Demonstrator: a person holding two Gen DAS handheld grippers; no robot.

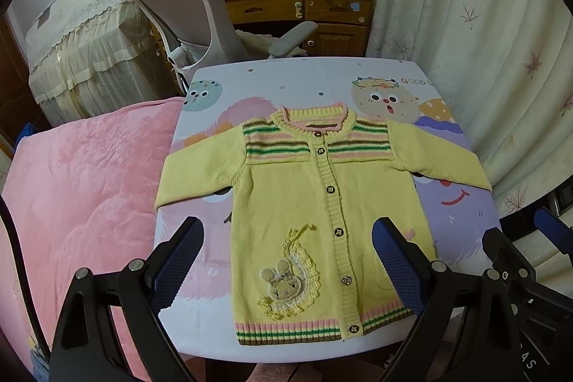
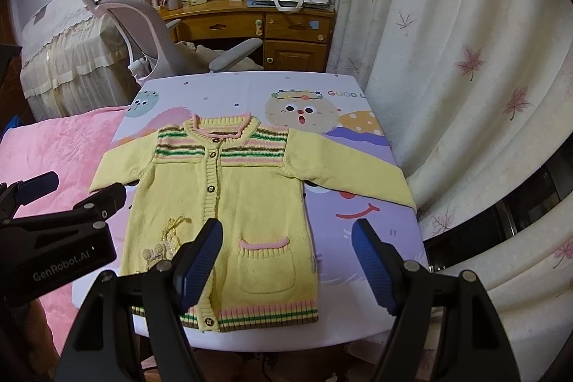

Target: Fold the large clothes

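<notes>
A yellow knitted cardigan with striped yoke, buttons and a rabbit patch lies flat and buttoned on the cartoon-printed table, both sleeves spread out. It also shows in the right wrist view. My left gripper is open and empty, hovering above the cardigan's lower part. My right gripper is open and empty above the hem and pocket side. The left gripper's body shows at the left of the right wrist view.
A pink blanket lies left of the table. A grey office chair and a wooden desk stand behind the table. A pale curtain hangs on the right. The table's near edge is close to the grippers.
</notes>
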